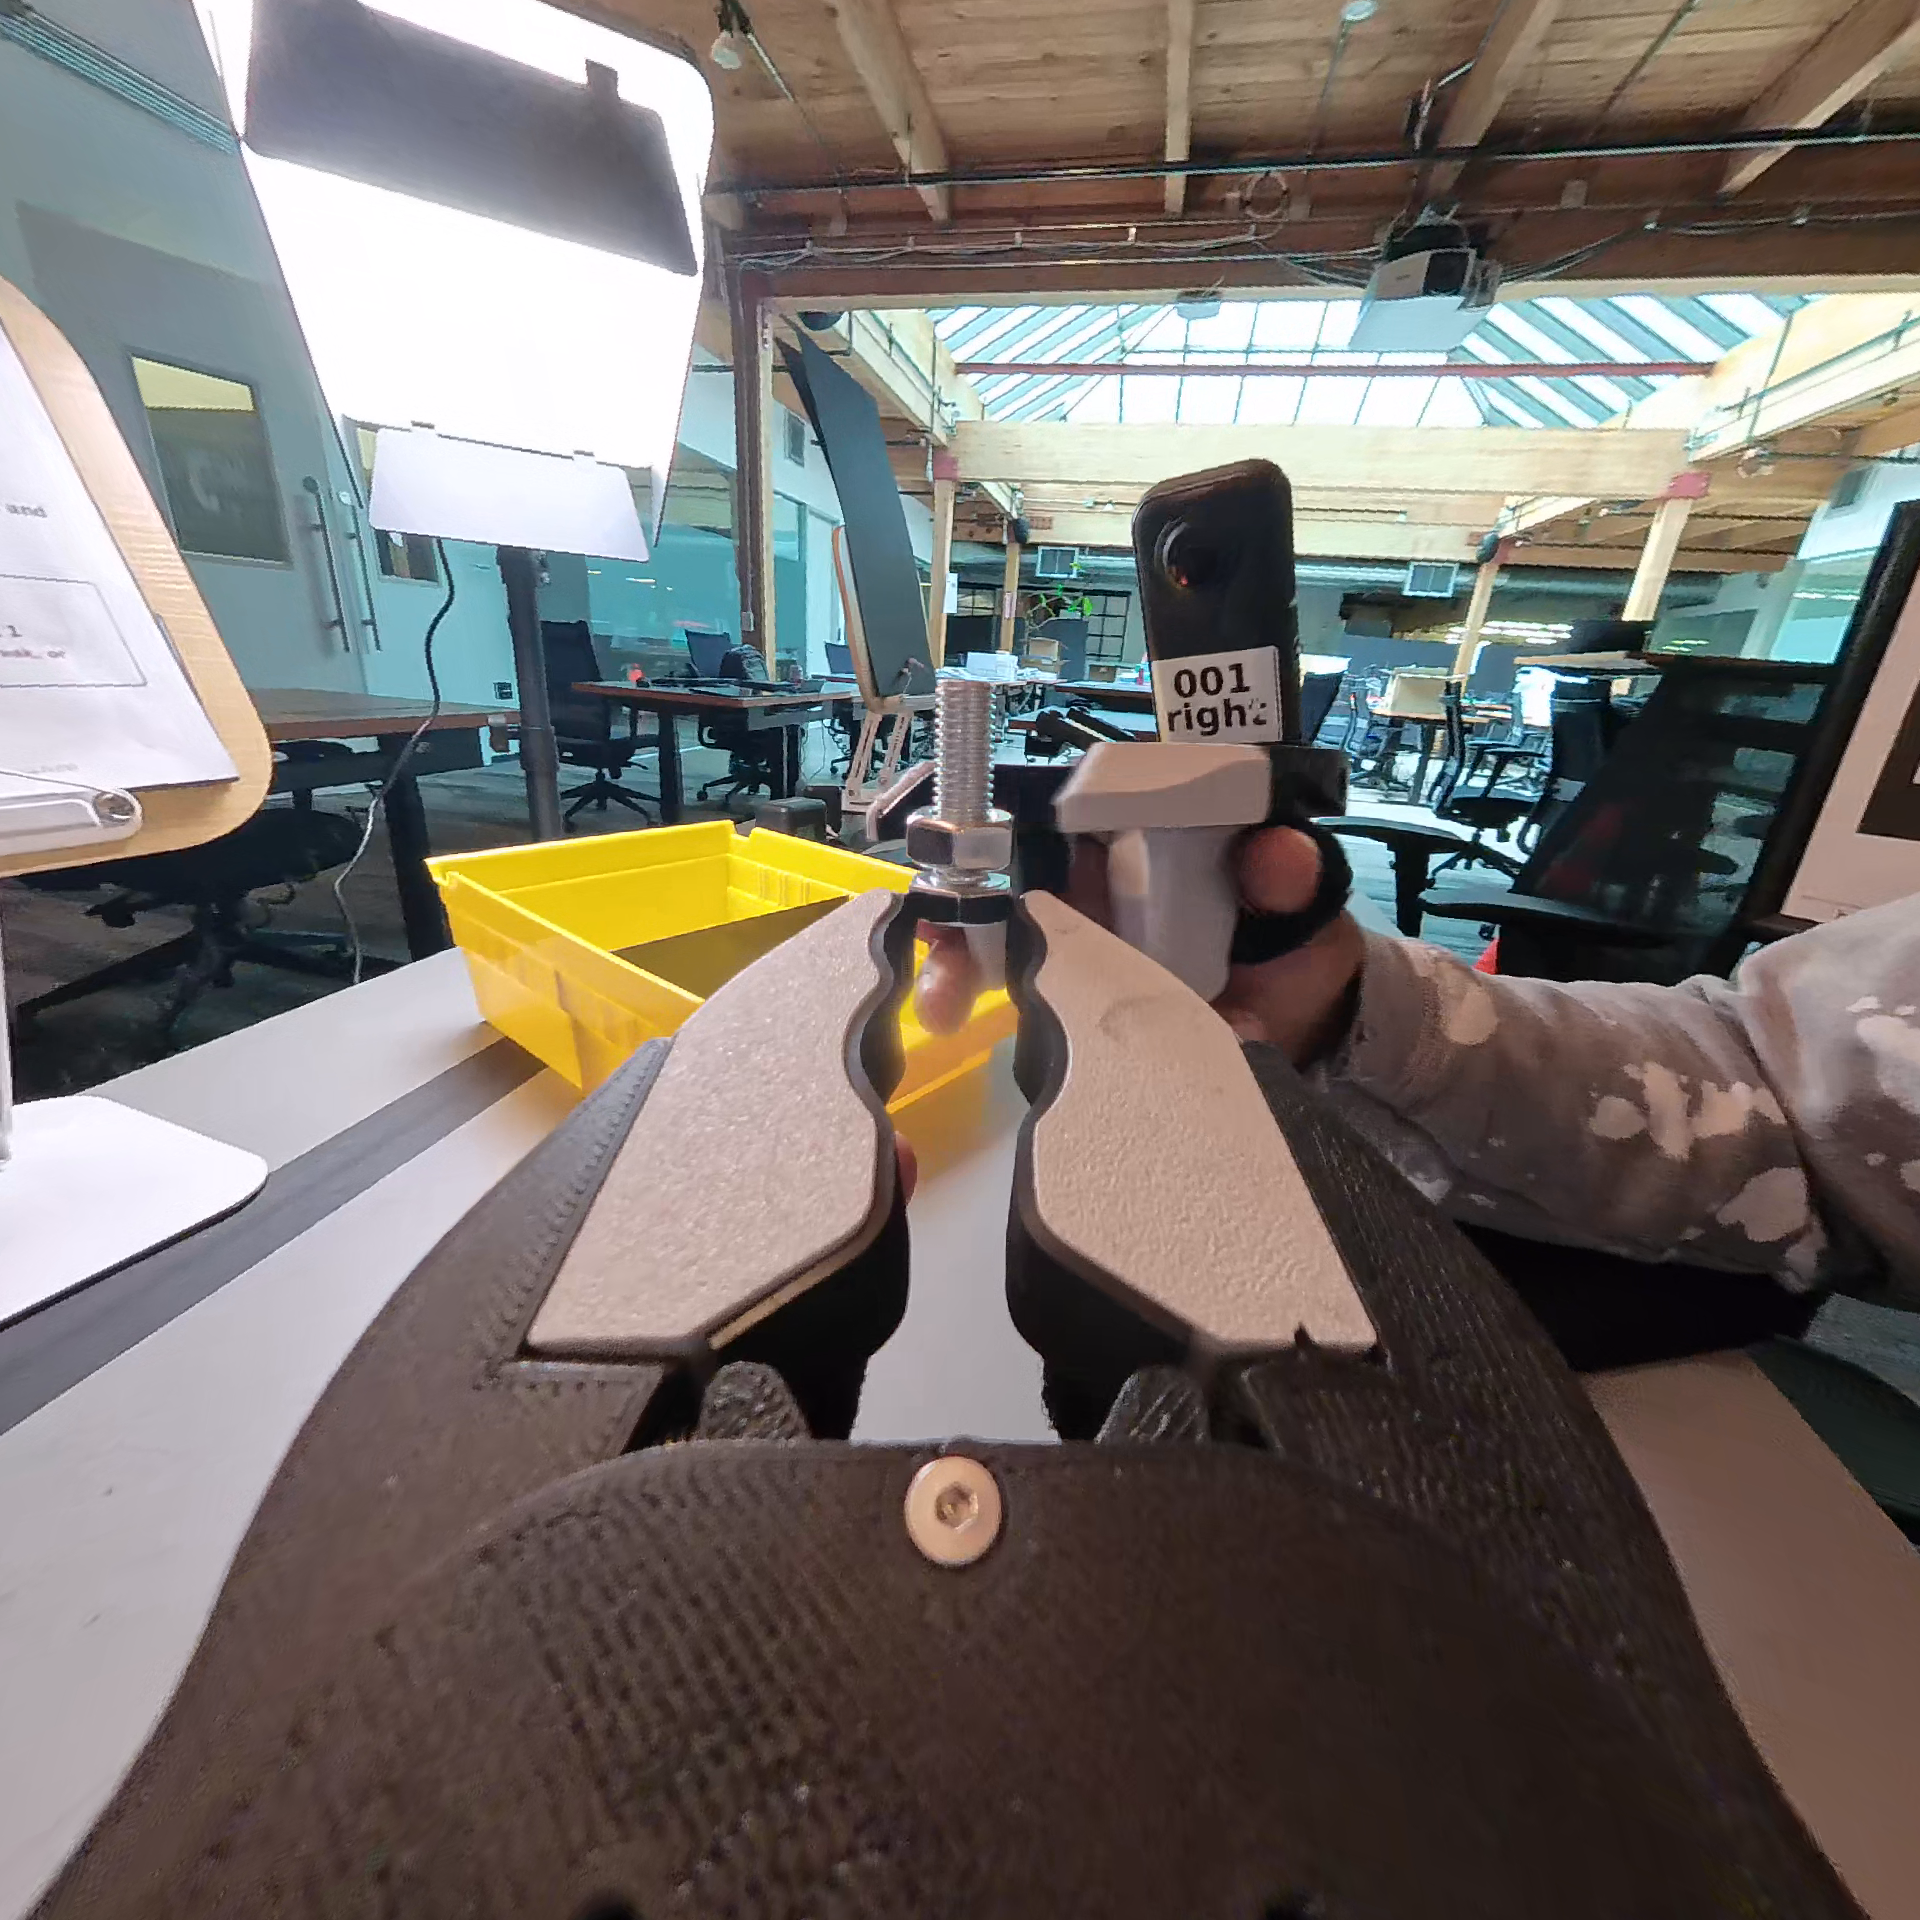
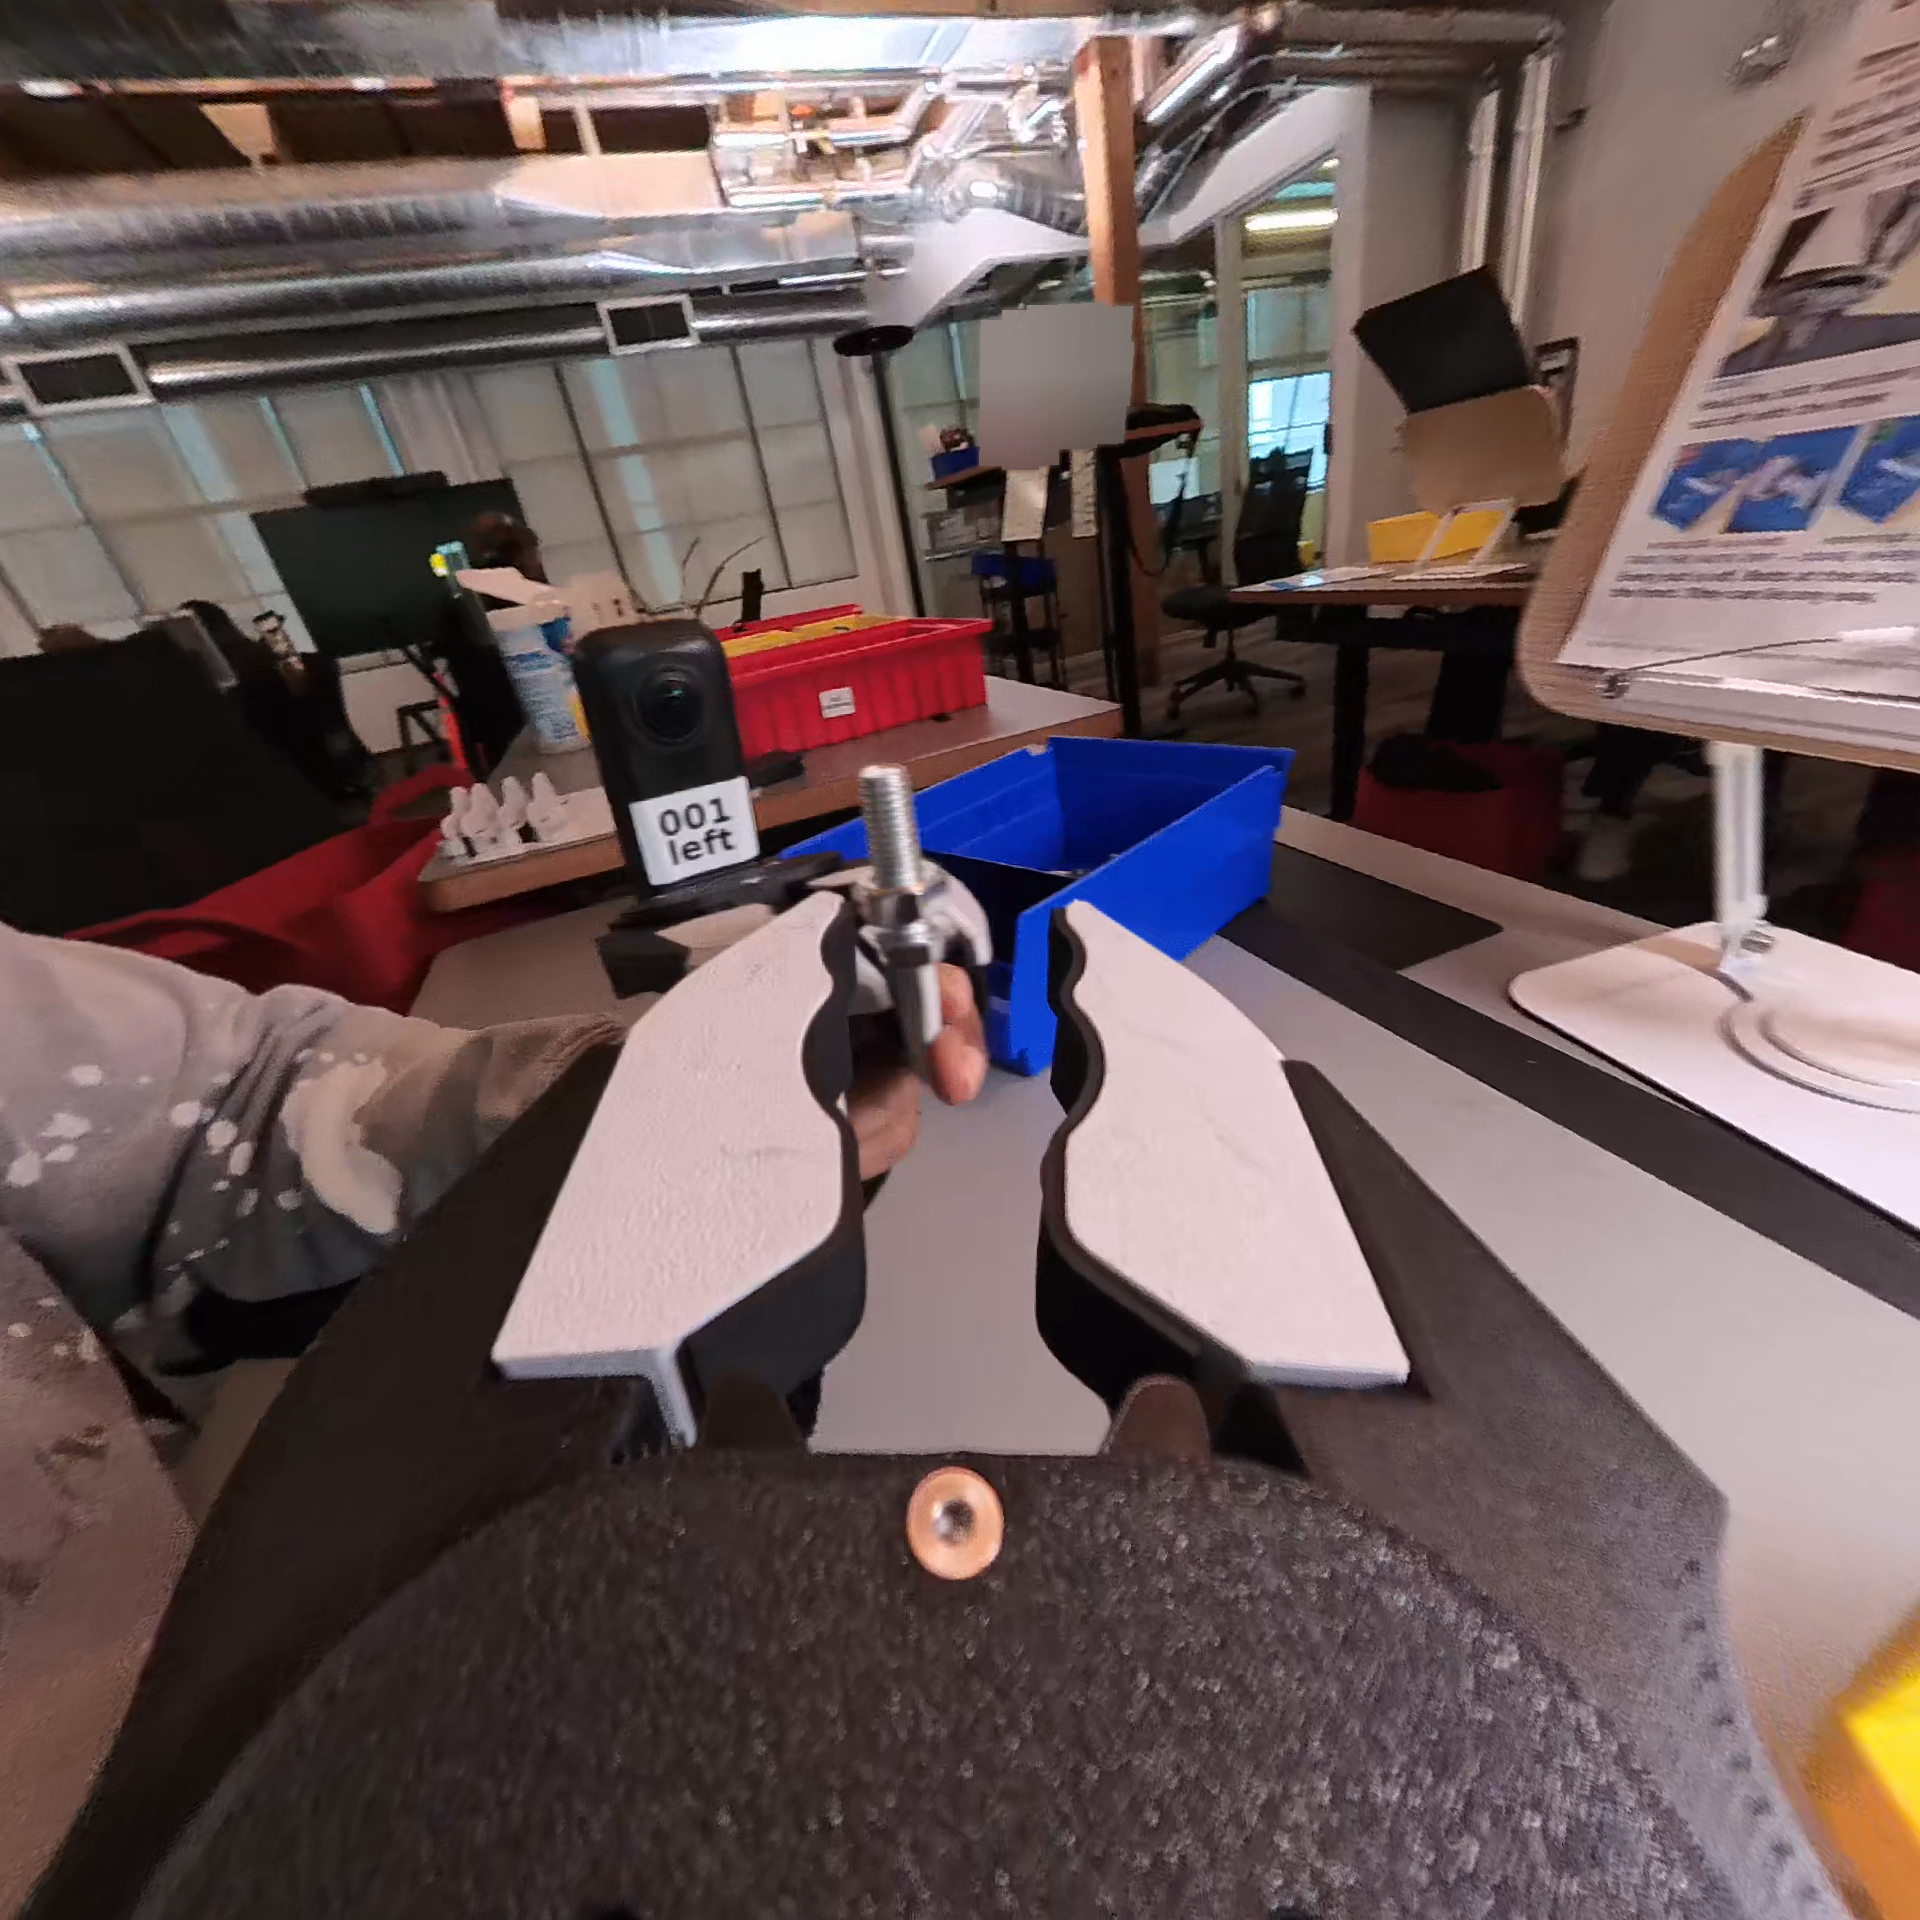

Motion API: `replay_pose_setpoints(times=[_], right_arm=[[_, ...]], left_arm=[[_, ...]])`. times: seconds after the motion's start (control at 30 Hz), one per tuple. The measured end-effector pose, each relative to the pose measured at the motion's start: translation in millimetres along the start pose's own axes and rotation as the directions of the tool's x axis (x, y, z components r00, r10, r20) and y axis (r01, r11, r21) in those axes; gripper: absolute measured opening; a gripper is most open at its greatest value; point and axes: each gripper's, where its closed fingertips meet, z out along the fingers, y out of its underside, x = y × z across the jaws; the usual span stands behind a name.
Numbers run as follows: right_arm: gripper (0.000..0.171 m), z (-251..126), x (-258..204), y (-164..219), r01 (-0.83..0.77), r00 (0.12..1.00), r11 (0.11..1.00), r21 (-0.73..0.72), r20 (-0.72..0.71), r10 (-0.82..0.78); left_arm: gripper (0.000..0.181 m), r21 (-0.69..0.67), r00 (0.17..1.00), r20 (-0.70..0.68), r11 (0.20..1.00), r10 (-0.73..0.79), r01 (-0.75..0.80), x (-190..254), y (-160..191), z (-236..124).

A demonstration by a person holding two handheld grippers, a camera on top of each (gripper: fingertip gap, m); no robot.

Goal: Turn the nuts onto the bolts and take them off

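Left wrist view has the bolt (image 1: 964,748) standing upright with its head pinched between the tips of the left claw (image 1: 961,914), threads pointing up and the nut (image 1: 958,844) sitting low on the shank, just above the head with what looks like a washer under it. All of this is held up in the air over the bench (image 1: 312,1299), with the yellow bin (image 1: 582,914) behind it. The right claw (image 2: 940,935) is spread and holding nothing; in the right wrist view the bolt shows just inside its left finger, with the blue bin (image 2: 1143,831) behind, so it's close but not on the nut. Main worry for me is that grip: only the very tips of the left claw are on the head, so once the right claw starts twisting the nut, the bolt could spin along with it or tip sideways and pop out. It already looks tilted from the right wrist view, though that may just be the lens. Also, if the right claw closes off-centre it'll catch threads instead of the flats and just slip. And when the nut comes free near the top, it could easily drop and roll off the bench instead of landing in a bin.
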Motion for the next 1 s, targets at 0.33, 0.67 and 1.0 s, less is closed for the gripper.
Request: replay_pose_setpoints(times=[0.33,0.67,1.0], right_arm=[[0.031,20.7,14.1,-30.2,0.070,0.996,0.996,-0.056,-0.043,-0.073],[0.025,25.4,26.1,-26.8,0.030,0.998,0.998,-0.052,-0.058,-0.033],[0.014,25.3,35.5,-26.5,0.030,0.991,1.000,0.005,-0.134,-0.029]], left_arm=[[0.018,0.056,0.996,0.093,0.998,0.009,-0.014,-16.8,-25.3,-10.8],[0.018,0.075,0.990,0.138,0.997,0.006,-0.016,-28.3,-34.5,-19.7],[0.018,0.061,0.992,0.126,0.998,-0.005,-0.003,-23.4,-31.1,-15.8]])
